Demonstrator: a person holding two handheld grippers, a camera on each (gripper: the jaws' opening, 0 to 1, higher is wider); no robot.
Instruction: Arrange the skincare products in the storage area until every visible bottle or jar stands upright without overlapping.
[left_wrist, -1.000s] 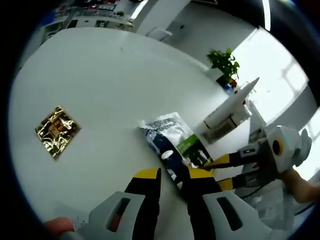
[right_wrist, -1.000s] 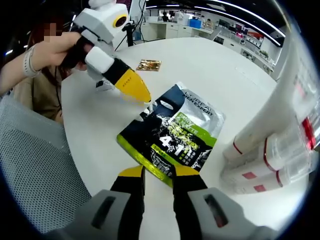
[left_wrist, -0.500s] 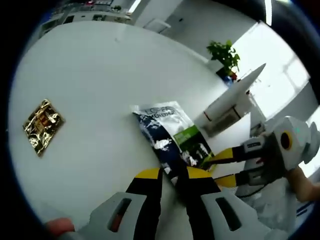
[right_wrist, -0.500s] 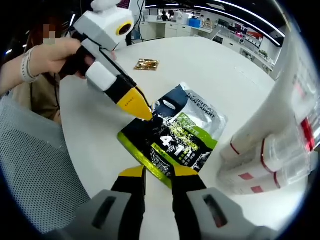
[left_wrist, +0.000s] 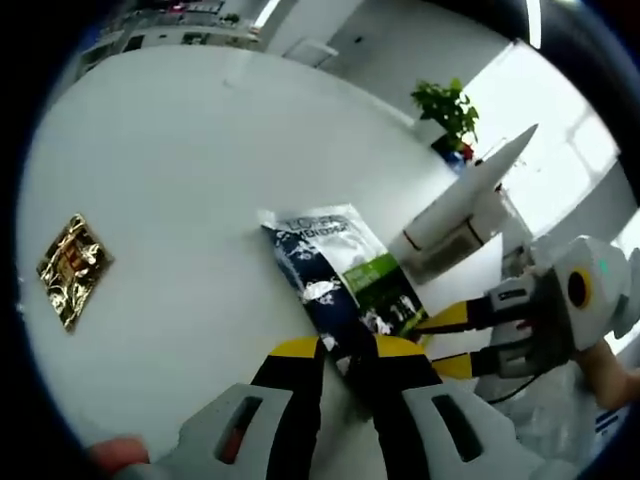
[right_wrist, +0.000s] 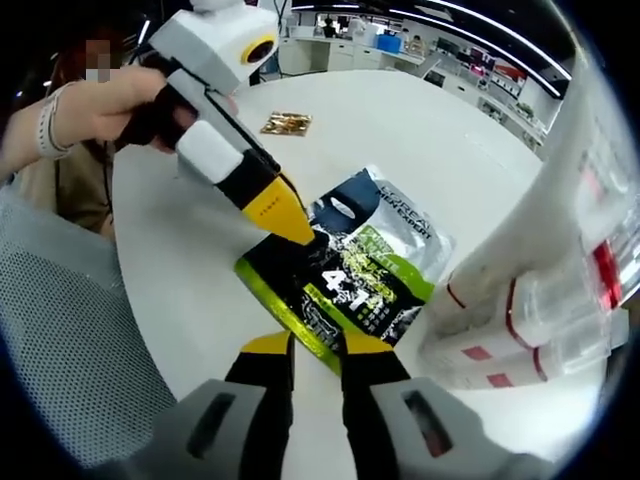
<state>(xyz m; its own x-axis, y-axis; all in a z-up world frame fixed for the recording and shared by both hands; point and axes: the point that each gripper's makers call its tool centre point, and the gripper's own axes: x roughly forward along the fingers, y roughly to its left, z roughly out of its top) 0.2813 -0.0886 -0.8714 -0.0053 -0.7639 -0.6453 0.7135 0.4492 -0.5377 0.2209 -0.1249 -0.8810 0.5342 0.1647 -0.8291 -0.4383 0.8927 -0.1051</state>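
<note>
Sachet pack (right_wrist: 350, 275), dark with green band, is lying flat on the white round table (left_wrist: 200, 180), near its edge. Left gripper (left_wrist: 347, 352) is closing its jaws on the pack's near edge; right gripper (right_wrist: 315, 345) is pinching the opposite edge, jaws nearly together. White tubes (right_wrist: 530, 310) are lying stacked just right of the pack. Gold foil packet (left_wrist: 70, 268) is sitting well apart, far left.

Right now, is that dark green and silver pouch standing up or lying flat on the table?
Lying flat: the pouch rests printed face up on the white table, with both tongs at its edges.
</note>
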